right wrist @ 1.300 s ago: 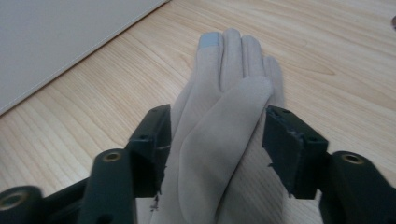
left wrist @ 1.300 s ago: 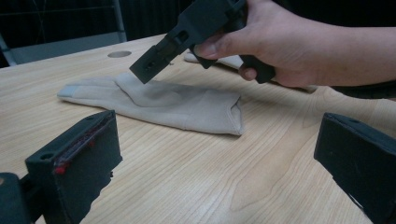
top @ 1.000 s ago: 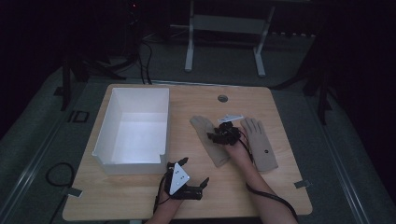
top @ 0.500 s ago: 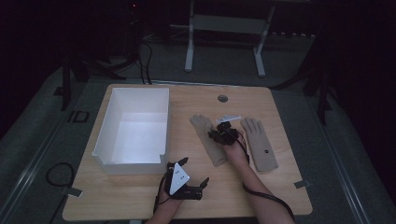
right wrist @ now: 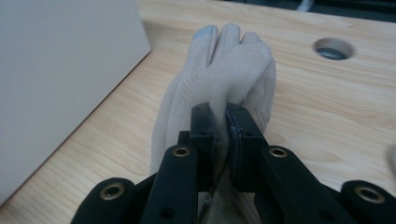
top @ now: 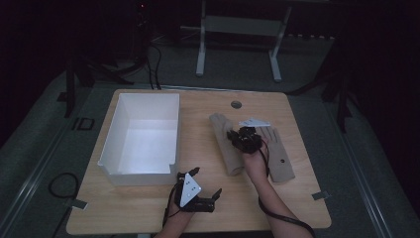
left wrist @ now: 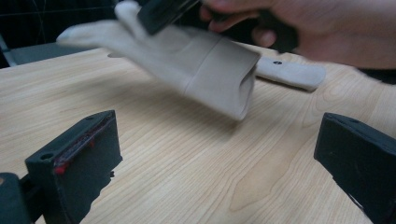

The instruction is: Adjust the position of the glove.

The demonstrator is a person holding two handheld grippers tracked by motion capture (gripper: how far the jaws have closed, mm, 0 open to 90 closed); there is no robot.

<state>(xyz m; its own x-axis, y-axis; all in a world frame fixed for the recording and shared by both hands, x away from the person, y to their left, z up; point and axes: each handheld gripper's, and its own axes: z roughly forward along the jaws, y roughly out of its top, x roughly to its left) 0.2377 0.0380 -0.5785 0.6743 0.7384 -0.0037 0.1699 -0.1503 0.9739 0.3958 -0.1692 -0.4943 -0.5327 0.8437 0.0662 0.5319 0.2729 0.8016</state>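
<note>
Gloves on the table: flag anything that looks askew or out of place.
Nothing damaged or spilled. The left glove is pinched in the right gripper and tilted off the table, cuff hanging. The other glove lies flat. The white box sits square.

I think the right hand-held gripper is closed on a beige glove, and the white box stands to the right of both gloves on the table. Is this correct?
Not quite. The right hand-held gripper is indeed closed on a beige glove, but the high view shows the white box standing to the left of both gloves, the held one and the other glove, not to the right.
</note>
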